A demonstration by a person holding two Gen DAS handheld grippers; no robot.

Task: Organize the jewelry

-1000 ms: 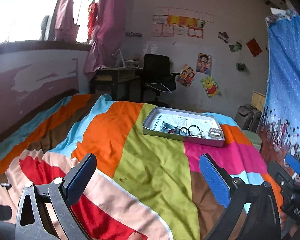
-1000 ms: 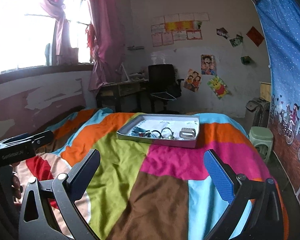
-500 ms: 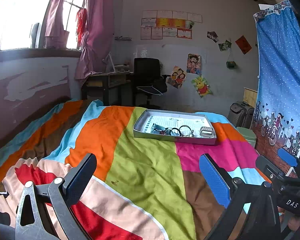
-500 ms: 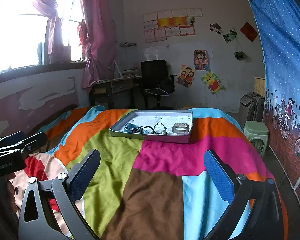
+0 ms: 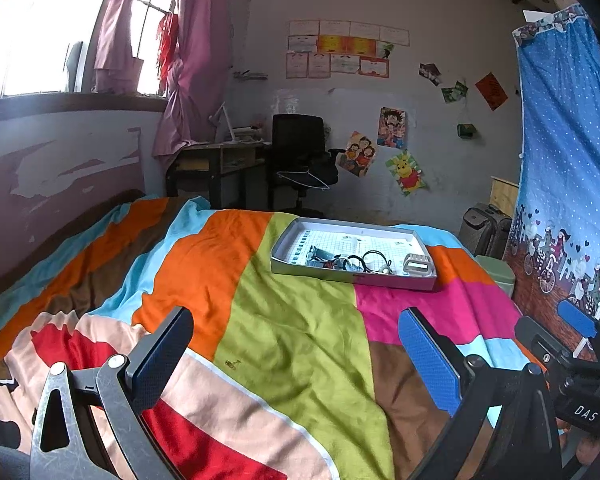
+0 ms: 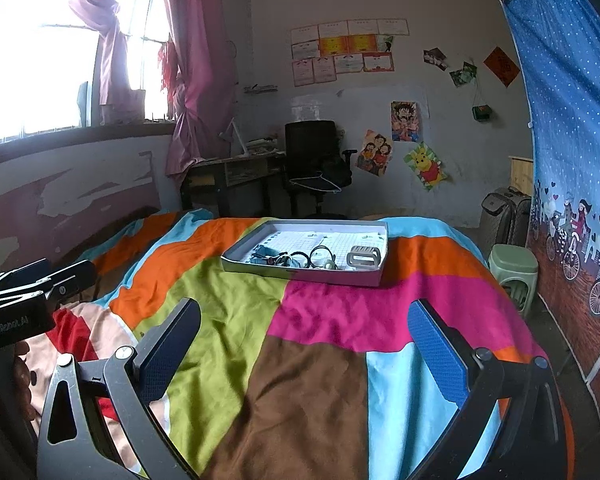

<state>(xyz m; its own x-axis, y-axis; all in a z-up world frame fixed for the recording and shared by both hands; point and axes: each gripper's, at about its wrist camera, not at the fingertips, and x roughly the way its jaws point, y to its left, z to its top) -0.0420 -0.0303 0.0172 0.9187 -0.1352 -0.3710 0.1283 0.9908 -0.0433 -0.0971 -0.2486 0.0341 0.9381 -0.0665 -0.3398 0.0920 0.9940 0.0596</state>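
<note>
A shallow grey tray [image 5: 352, 276] [image 6: 300, 274] lies far ahead on a bed with a patchwork blanket. In it lie tangled dark jewelry [image 5: 342, 262] [image 6: 284, 258], a black ring-shaped piece [image 5: 376, 260] [image 6: 322, 254] and a grey clip-like holder [image 5: 416, 262] [image 6: 364, 258]. My left gripper [image 5: 296, 356] is open and empty, low over the near part of the bed. My right gripper [image 6: 306, 350] is open and empty too, well short of the tray. It also shows at the right edge of the left wrist view [image 5: 576, 344]. The left gripper shows at the left edge of the right wrist view [image 6: 40, 280].
The colourful blanket [image 5: 292, 340] covers the bed. A wall runs along the left side. Beyond the bed stand a desk [image 5: 220, 160], a black office chair [image 5: 300, 156], a suitcase [image 6: 504, 212] and a green stool [image 6: 514, 268]. A blue curtain [image 5: 560, 160] hangs on the right.
Both grippers have tilted and shifted slightly, so the tray sits a little differently in each view. Both stayed open and empty. Nothing in the tray has moved.
</note>
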